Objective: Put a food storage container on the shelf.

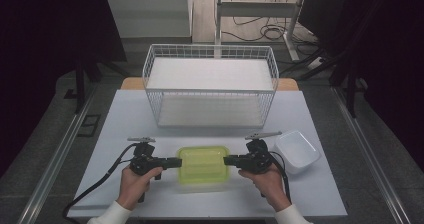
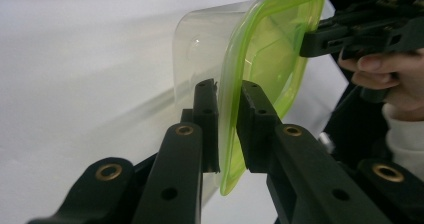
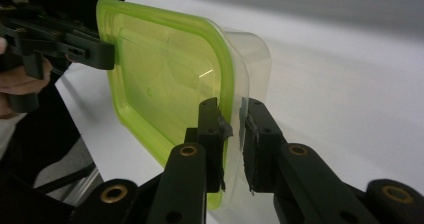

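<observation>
On the white worktop, near the front edge, a clear plastic box with a green lid is held from both sides. The left gripper is closed on the rim at the box's left end, and the right gripper is closed on the rim at its right end. From the left gripper view, the thin green lid edge is seen pinched between two black fingers. From the right gripper view, the same kind of pinch is seen on the other end, with the fingers pressed on the rim. The box looks empty, so it is judged to be light. Its thin walls may bend a little, and the smooth plastic may be slippery, so the rim at each short end is thought to be the best place to hold. A white wire basket is placed behind the box, and a small white tub is set to the right. Whether the box rests on the worktop or is lifted just off it cannot be told. The underside of the box is hidden.
</observation>
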A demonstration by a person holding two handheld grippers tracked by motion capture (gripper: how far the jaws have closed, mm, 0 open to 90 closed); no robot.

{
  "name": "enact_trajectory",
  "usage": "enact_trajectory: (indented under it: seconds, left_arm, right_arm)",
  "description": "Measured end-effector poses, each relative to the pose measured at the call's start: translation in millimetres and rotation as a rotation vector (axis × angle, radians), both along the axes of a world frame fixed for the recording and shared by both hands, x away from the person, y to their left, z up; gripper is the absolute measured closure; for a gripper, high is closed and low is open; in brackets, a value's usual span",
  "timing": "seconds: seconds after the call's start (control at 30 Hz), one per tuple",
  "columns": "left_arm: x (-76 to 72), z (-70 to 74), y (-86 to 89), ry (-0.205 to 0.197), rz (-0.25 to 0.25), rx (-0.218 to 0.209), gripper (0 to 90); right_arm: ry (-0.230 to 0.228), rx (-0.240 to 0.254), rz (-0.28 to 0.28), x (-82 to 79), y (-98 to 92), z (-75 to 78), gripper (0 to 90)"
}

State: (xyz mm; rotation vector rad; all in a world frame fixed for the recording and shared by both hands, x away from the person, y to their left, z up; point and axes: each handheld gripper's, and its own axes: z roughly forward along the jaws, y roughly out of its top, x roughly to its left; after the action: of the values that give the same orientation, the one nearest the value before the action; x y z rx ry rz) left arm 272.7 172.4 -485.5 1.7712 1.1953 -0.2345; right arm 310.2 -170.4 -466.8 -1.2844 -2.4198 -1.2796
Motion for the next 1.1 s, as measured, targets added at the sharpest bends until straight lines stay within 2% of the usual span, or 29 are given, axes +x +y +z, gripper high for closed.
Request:
enact_trajectory:
  seconds: [0.13,0.27,0.43,0.47,0.6,0.73,0.97,1.1]
  left_arm:
    - [-1.8,8.1,-1.7,-0.031,-0.001,0.005,80.1]
    - [-3.8,18.6,-2.5,-0.070,-0.012,0.019,80.1]
    - [-5.2,25.8,-3.2,-0.098,-0.022,0.012,80.0]
    - [-6.0,29.7,-3.0,-0.113,-0.025,0.011,80.0]
    - [-7.0,35.4,-1.0,-0.131,-0.029,-0.004,79.9]
    - [-7.2,39.3,0.2,-0.144,-0.033,-0.001,79.9]
    - [-7.6,45.2,0.1,-0.173,-0.034,0.002,79.9]
    - [-5.9,52.0,1.1,-0.186,-0.043,-0.002,79.9]
  right_arm:
    - [-0.020,0.001,0.003,-1.4,-1.4,3.4,79.5]
    - [-0.068,0.008,0.008,-5.4,-3.2,13.1,79.4]
    - [-0.105,0.014,0.012,-8.7,-5.3,21.6,79.4]
    - [-0.116,0.015,0.014,-10.0,-6.1,24.8,79.3]
    - [-0.141,0.017,0.019,-12.6,-6.1,30.3,79.2]
    - [-0.166,0.006,0.023,-14.6,-4.4,34.9,79.1]
    - [-0.189,0.004,0.023,-16.6,-4.1,38.8,79.0]
    - [-0.198,0.005,0.017,-17.6,-3.9,47.8,79.0]
